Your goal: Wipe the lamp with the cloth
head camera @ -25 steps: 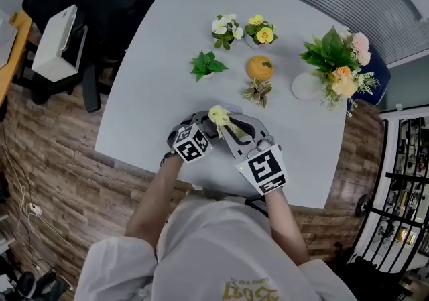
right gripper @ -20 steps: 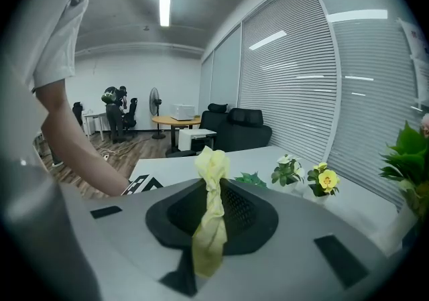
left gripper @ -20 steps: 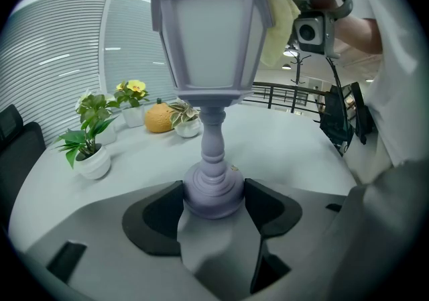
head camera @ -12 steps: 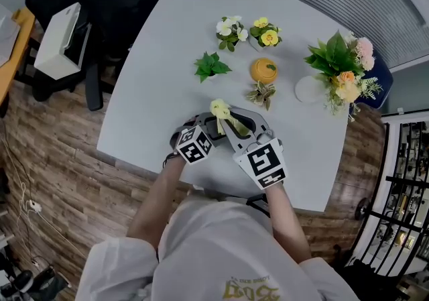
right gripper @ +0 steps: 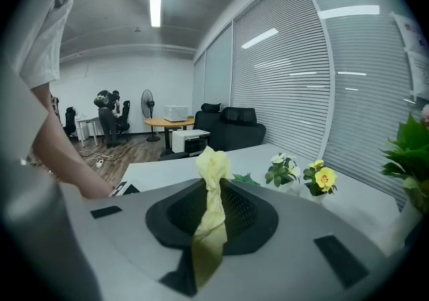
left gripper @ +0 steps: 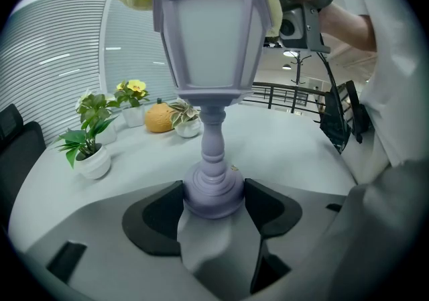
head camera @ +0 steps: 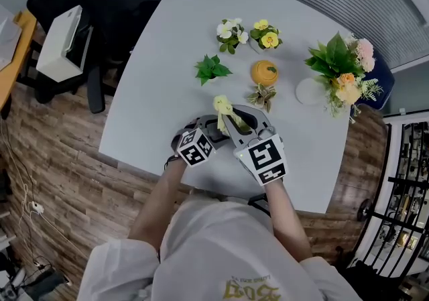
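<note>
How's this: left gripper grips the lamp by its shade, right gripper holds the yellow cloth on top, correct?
No: the left gripper grips the lamp by its base, not its shade, as the left gripper view shows. The right gripper does hold the yellow cloth on top.

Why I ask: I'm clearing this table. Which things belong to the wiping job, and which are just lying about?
In use:
lamp, held at its base by the left gripper
cloth, pinched in the right gripper, draped on the lamp's top

Lying about:
green plant
white flowers
yellow flowers
orange ornament
variegated plant
bouquet
</note>
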A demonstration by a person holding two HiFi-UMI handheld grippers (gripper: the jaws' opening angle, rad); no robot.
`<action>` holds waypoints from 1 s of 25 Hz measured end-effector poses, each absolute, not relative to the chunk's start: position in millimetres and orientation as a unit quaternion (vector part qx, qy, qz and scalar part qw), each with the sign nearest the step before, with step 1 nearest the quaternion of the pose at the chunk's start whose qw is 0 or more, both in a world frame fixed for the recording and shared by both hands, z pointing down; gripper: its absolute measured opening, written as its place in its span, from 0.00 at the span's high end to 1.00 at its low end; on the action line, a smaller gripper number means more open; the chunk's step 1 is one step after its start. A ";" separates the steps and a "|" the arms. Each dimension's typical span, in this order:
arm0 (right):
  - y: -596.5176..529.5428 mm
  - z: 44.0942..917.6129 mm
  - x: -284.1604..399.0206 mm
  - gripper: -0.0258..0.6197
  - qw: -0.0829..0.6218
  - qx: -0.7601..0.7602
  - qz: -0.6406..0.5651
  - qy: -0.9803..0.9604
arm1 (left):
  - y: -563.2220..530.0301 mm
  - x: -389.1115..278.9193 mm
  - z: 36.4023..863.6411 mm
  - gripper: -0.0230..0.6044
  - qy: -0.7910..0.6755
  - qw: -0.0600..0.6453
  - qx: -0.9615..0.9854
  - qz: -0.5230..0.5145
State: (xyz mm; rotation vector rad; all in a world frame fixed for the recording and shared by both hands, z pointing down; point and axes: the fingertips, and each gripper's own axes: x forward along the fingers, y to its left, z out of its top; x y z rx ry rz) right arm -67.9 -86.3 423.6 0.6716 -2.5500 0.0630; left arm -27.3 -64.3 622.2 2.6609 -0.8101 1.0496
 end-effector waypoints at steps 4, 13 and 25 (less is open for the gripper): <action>-92.0 423.9 -67.0 0.87 0.246 0.254 0.027 -0.935 | -63.8 -27.1 622.1 0.49 -0.270 0.085 0.892 0.352; -103.8 424.8 -60.7 0.87 0.239 0.272 0.035 -0.932 | -64.7 -27.4 622.5 0.49 -0.271 0.084 0.892 0.352; -113.4 426.0 -40.3 0.87 0.238 0.311 0.041 -0.919 | -64.3 -27.0 622.7 0.49 -0.271 0.085 0.892 0.352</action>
